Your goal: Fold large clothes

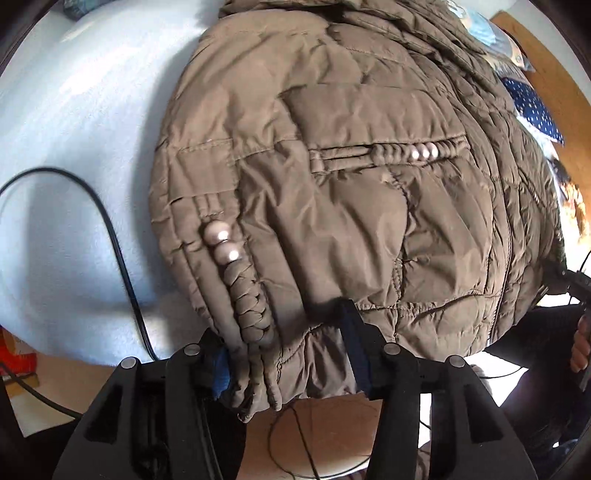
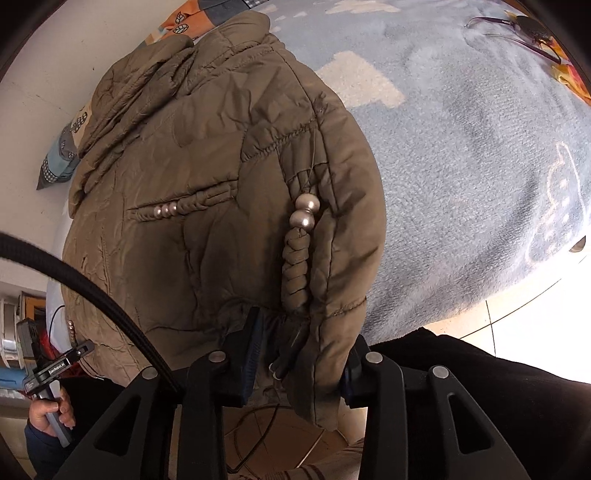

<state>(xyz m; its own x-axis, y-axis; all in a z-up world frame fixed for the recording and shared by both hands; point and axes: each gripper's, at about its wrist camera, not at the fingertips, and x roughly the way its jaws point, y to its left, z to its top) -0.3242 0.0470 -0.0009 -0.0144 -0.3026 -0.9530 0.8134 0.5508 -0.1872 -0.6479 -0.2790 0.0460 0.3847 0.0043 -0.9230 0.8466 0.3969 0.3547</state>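
A padded olive-brown jacket (image 1: 332, 177) lies on a light blue blanket (image 1: 74, 147), its hem hanging over the near edge. It has braided cords with silver beads (image 1: 225, 243). My left gripper (image 1: 288, 362) is shut on the jacket's hem, bunched fabric between its blue-padded fingers. In the right wrist view the same jacket (image 2: 207, 177) fills the left half. My right gripper (image 2: 303, 365) is shut on the other hem corner, below a braided cord with two silver beads (image 2: 304, 212). The other gripper shows at each view's edge.
A black cable (image 1: 110, 236) lies across the blanket on the left. Patterned pillows (image 1: 532, 107) sit beyond the jacket. Eyeglasses (image 2: 517, 33) lie on the blanket (image 2: 480, 147) at the far right. A thick black cable (image 2: 92, 288) crosses the left. Wooden floor below.
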